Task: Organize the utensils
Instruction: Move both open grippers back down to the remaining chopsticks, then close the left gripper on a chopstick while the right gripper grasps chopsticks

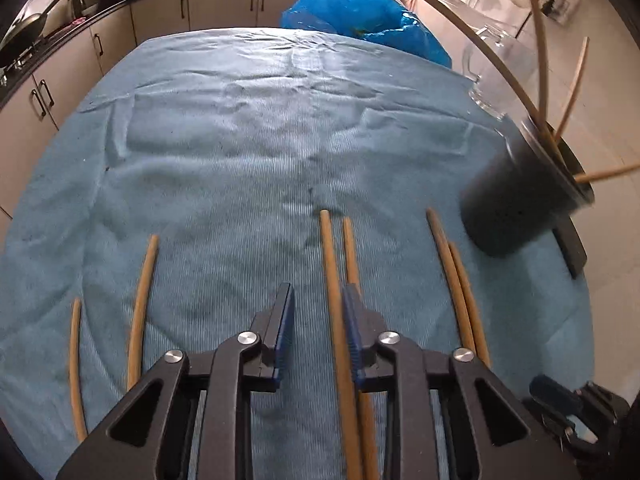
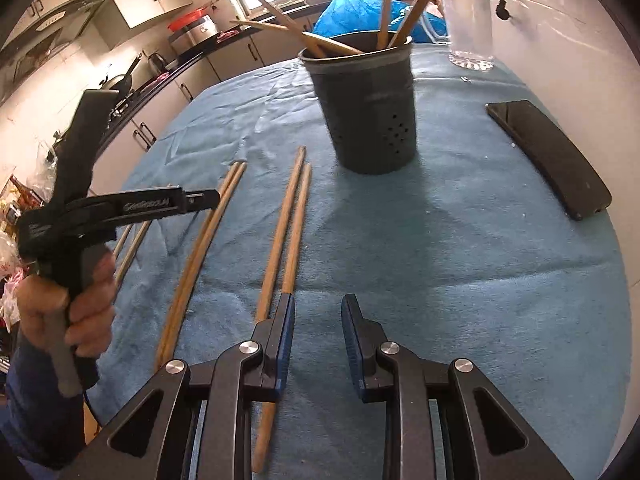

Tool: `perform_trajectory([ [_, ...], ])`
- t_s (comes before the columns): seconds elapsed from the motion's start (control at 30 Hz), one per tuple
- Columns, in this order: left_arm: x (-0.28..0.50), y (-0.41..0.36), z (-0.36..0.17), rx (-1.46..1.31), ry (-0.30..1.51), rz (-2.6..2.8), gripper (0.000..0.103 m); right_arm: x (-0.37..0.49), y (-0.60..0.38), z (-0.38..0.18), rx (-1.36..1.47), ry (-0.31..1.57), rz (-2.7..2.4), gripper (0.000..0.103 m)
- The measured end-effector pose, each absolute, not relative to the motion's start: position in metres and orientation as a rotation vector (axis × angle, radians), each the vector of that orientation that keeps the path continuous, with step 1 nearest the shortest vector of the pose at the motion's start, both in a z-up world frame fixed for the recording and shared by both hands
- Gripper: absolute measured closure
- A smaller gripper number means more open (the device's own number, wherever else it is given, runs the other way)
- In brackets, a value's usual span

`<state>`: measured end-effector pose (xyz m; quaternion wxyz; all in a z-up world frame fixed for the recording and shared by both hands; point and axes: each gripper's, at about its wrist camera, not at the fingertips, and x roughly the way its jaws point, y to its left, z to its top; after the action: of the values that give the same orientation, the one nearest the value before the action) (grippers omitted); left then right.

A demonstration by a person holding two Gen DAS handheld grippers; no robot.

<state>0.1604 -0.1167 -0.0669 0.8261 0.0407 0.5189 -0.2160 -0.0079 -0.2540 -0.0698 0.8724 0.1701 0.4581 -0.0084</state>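
A desk (image 2: pixel 500 280) under a blue cloth (image 1: pixel 240 140) fills both views. Its far edge runs along a row of kitchen cabinets (image 1: pixel 224 8), and its right edge lies close to a pale wall. The widest bare stretch of cloth is the far half in the left wrist view.

A blue plastic bag (image 1: pixel 360 12) sits at the far edge. A dark round holder (image 2: pixel 368 112) with small holes in its side stands upright toward the right of the desk; several chopsticks lean out of its mouth at different angles. A black phone (image 2: pixel 552 156) lies flat near the right edge, and a clear glass (image 2: pixel 470 20) stands beyond it.

Loose wooden chopsticks (image 2: pixel 286 220) lie flat on the cloth in rough pairs in front of the holder, long axes running away from the cameras and roughly parallel, tips toward the far side. Another pair (image 2: pixel 204 248) lies to their left, and more lie further left.

The left gripper (image 1: pixel 318 320) hovers over one pair; its fingers stand a little apart, one chopstick (image 1: pixel 332 280) passing between them, with no visible squeeze. A hand (image 2: pixel 76 304) holds its grip; the raised writing on its side is too blurred to read.

The right gripper (image 2: pixel 318 320) has fingers slightly apart over bare cloth, with nothing between them.
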Motion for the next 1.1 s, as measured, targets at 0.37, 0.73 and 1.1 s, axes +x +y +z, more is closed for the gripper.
perform_trajectory([
  [0.37,0.142,-0.057,-0.070,-0.023,1.134,-0.463,0.097,0.028,-0.249,-0.047,0.318,0.920,0.003,0.076],
  [0.73,0.137,-0.050,-0.072,-0.043,1.118,-0.477,0.096,0.091,-0.217,-0.080,0.174,1.044,-0.072,0.076],
  [1.1,0.133,-0.046,-0.072,-0.046,1.116,-0.479,0.096,0.056,-0.186,-0.079,0.100,1.072,0.081,0.087],
])
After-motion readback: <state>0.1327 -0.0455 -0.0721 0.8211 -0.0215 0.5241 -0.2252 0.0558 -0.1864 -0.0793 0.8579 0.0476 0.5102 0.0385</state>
